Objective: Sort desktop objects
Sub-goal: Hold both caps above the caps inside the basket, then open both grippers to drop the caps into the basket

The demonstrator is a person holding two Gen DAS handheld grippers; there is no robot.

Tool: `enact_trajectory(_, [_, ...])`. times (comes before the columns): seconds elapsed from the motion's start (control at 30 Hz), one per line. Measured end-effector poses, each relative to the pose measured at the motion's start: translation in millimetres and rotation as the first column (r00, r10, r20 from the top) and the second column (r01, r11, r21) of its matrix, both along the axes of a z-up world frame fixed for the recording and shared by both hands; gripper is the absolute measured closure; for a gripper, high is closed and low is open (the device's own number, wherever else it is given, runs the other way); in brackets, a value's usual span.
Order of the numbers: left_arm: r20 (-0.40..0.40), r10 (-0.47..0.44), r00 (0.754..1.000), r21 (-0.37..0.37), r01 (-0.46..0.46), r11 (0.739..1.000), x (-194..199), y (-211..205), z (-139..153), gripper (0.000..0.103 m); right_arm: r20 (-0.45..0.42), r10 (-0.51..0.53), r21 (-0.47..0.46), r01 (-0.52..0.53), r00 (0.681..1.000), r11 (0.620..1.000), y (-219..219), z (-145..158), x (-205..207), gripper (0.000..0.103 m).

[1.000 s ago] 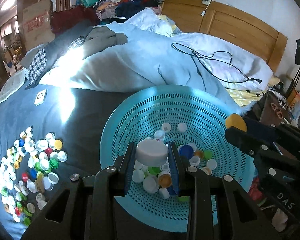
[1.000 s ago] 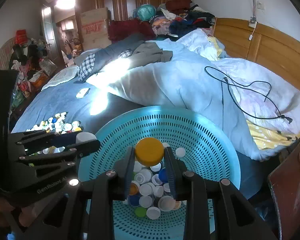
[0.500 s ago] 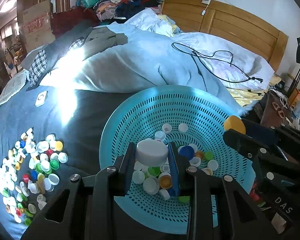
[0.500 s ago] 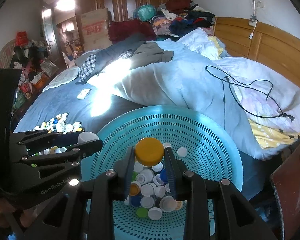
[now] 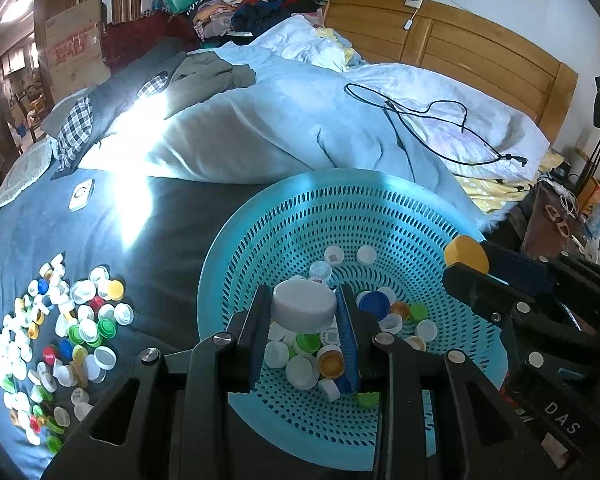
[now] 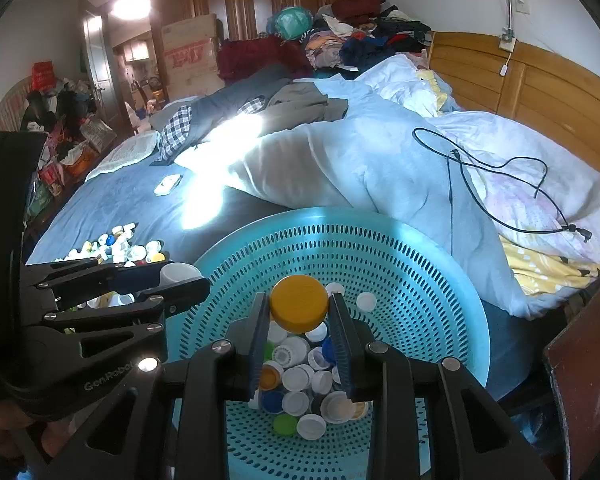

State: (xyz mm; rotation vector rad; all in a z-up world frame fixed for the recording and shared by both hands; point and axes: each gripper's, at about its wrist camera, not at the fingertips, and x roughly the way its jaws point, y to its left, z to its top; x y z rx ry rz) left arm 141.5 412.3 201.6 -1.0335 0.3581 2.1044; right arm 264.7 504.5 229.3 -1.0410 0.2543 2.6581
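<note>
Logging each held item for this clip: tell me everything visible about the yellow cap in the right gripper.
The round yellow plastic bottle cap looks smooth, opaque and slightly domed. The right gripper is shut on it, a blue-padded finger on either side. It hangs tilted, top toward the camera, above loose caps in the perforated turquoise plastic basket, touching nothing else.

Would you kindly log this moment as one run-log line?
left gripper: shut on white cap | right gripper: shut on yellow cap | both above teal basket | loose caps on bedspread

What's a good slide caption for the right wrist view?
Right gripper holds a yellow cap above a teal basket of bottle caps, left gripper alongside with a white cap.
</note>
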Motion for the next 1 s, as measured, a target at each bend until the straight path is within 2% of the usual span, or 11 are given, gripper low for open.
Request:
enact_trajectory(0.67, [-0.01,0.0,1.0,0.008,0.0,1.0,1.8,-1.5,-1.3,0.075,0.004,-0.004,-0.001,0.004,1.0,1.0,-2.6,-4.4,0.5,0.07])
enact_trajectory(0.7, [-0.016,-0.002,1.0,0.007,0.002,1.0,1.9,-1.9,-1.2,0.073,0.001,-0.009,0.001,0.009,1.0,1.0,-1.9,-4.5,1.0,0.068])
enact_trajectory(0.77, [-0.02,0.009,1.0,0.019,-0.009,1.0,1.5,-4.0,-0.5,0.055,-0.015,-0.022,-0.005,0.022,1.0,1.0,-0.2,-2.9,3.3,0.045])
enact_trajectory(1.0, [-0.025,0.03,0.999,0.043,-0.029,0.999,-3.1,-13.9,4.3,0.054,-0.035,-0.03,0.0,0.03,0.999,1.0,-0.7,4.3,4.4,0.043])
